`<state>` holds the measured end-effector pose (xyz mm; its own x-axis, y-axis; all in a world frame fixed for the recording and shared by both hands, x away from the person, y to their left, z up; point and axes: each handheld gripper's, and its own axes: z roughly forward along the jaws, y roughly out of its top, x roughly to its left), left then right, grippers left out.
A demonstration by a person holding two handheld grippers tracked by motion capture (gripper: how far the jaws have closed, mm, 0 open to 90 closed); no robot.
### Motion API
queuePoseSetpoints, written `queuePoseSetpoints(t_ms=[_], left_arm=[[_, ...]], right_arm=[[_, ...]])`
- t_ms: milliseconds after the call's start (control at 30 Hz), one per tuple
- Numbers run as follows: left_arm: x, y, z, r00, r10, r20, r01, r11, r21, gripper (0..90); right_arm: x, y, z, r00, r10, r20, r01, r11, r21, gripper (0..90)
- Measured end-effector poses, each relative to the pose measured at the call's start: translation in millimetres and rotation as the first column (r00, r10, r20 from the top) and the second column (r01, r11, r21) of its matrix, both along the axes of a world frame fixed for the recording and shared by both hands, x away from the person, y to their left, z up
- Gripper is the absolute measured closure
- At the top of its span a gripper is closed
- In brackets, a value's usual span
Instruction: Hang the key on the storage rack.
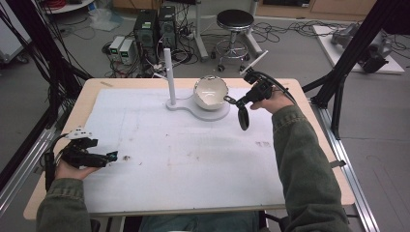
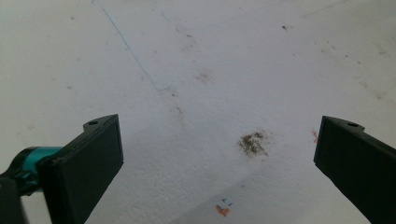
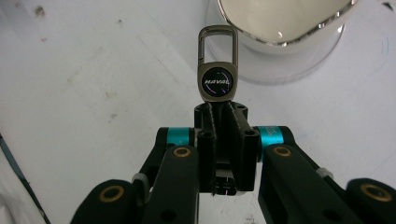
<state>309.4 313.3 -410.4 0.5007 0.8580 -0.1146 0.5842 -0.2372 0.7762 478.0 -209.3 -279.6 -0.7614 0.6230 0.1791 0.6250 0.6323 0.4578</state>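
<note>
A keychain (image 3: pixel 217 70) with a metal clasp and a round badge sticks out past the tips of my right gripper (image 3: pixel 227 114), which is shut on its black strap. In the high view the right gripper (image 1: pixel 240 100) hovers just right of the white bowl (image 1: pixel 211 92), the clasp (image 1: pixel 229 100) points at the bowl, and a black oval piece (image 1: pixel 244 118) hangs below the hand. The bowl (image 3: pixel 280 21) sits on a white stand base (image 1: pixel 203 112) with an upright post (image 1: pixel 168 72). My left gripper (image 1: pixel 112 156) rests low at the table's left, open, nothing between its fingers (image 2: pixel 93 154).
A white sheet (image 1: pixel 183 150) covers most of the wooden table (image 1: pixel 92 92); it carries a dark smudge (image 2: pixel 253 142) and faint pen lines. Black frame bars stand at both sides of the table. A stool (image 1: pixel 235 21) and computer boxes stand on the floor beyond.
</note>
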Motion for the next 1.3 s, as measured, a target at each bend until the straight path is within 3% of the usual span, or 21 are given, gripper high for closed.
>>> queuePoseSetpoints(t_ms=[267, 400, 467, 833, 1300], left_arm=[[0.1, 0.1, -0.4, 1.0, -0.003, -0.009, 0.003, 1.0, -0.003, 1.8], [-0.9, 0.8, 0.4, 1.0, -0.001, -0.004, 0.001, 1.0, -0.002, 1.8], [-0.9, 0.5, 0.3, 1.0, -0.003, -0.003, 0.003, 1.0, -0.002, 1.8], [-0.3, 1.4, -0.2, 0.9999, -0.01, -0.005, 0.01, 0.9999, -0.004, 1.8], [0.3, 2.9, -0.4, 1.0, -0.006, -0.002, 0.006, 0.9998, -0.018, 1.8]], right_arm=[[3.2, 19.8, 22.0, 0.999, 0.028, 0.035, -0.028, 0.9995, 0.016, 82.7], [5.1, 42.5, 32.5, 0.9965, 0.061, 0.056, -0.062, 0.9981, 0.001, 82.6], [5.8, 45.7, 33.7, 0.9959, 0.067, 0.061, -0.067, 0.9977, 0.001, 82.6], [16.1, 106.1, 47.5, 0.9872, 0.142, 0.074, -0.142, 0.9899, 0.0, 82.6], [31.1, 148.6, 58.3, 0.9805, 0.18, 0.079, -0.181, 0.9833, 0.012, 82.5]])
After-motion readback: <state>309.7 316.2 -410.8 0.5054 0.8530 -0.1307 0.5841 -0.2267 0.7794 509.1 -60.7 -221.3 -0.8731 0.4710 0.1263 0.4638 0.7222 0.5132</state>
